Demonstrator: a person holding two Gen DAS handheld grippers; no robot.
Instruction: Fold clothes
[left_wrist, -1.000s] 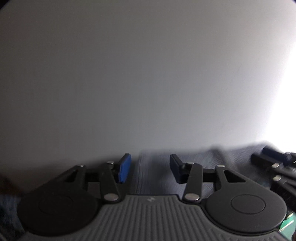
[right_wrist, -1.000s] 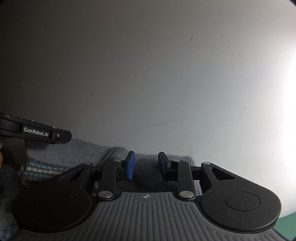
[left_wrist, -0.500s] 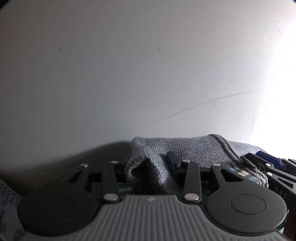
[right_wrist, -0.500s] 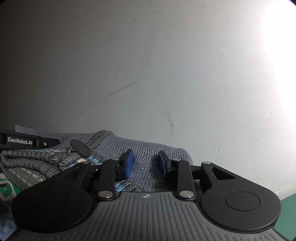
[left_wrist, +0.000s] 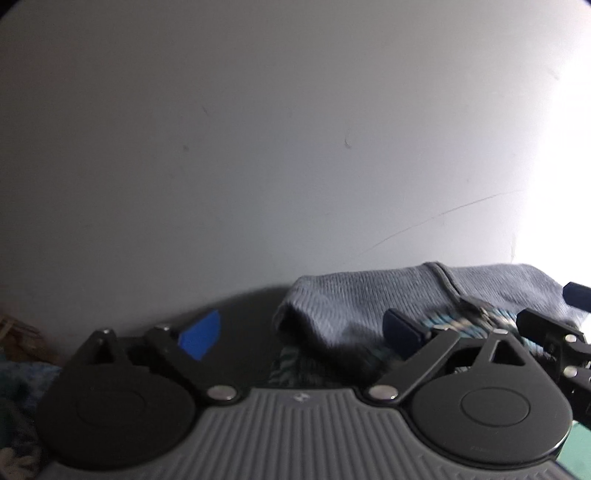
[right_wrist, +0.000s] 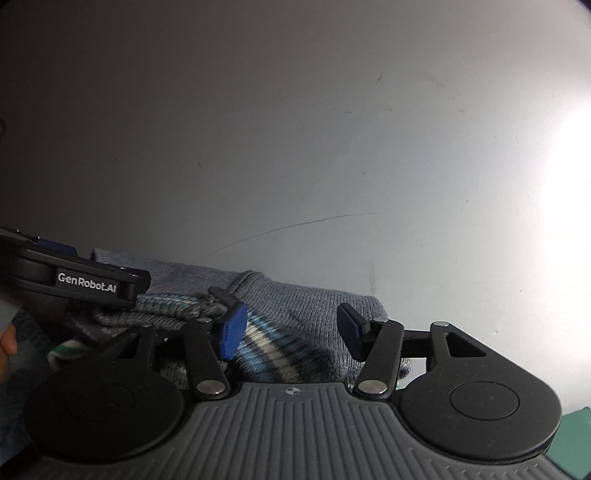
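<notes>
A grey-blue knit garment with light blue and white stripes (left_wrist: 369, 299) lies folded in a low heap on the white tabletop (left_wrist: 258, 147). My left gripper (left_wrist: 301, 330) is open wide; the garment's left edge lies between its blue pads, nothing gripped. In the right wrist view the same garment (right_wrist: 295, 299) lies under and between the fingers of my right gripper (right_wrist: 290, 328), which is also open. The left gripper's body (right_wrist: 85, 284) shows at the left, resting over the garment; the right gripper's fingers (left_wrist: 554, 332) show at the right of the left wrist view.
The white tabletop (right_wrist: 332, 147) stretches ahead with faint scratches and bright glare at the right. A teal surface (right_wrist: 576, 428) shows at the lower right corner. Dark patterned cloth (left_wrist: 22, 380) lies at the lower left. A hand (right_wrist: 7, 343) is at the left edge.
Both grippers have opened wider. The left one held a bunched fold of the knit half a second ago and has let it go; the garment now lies on the table.
</notes>
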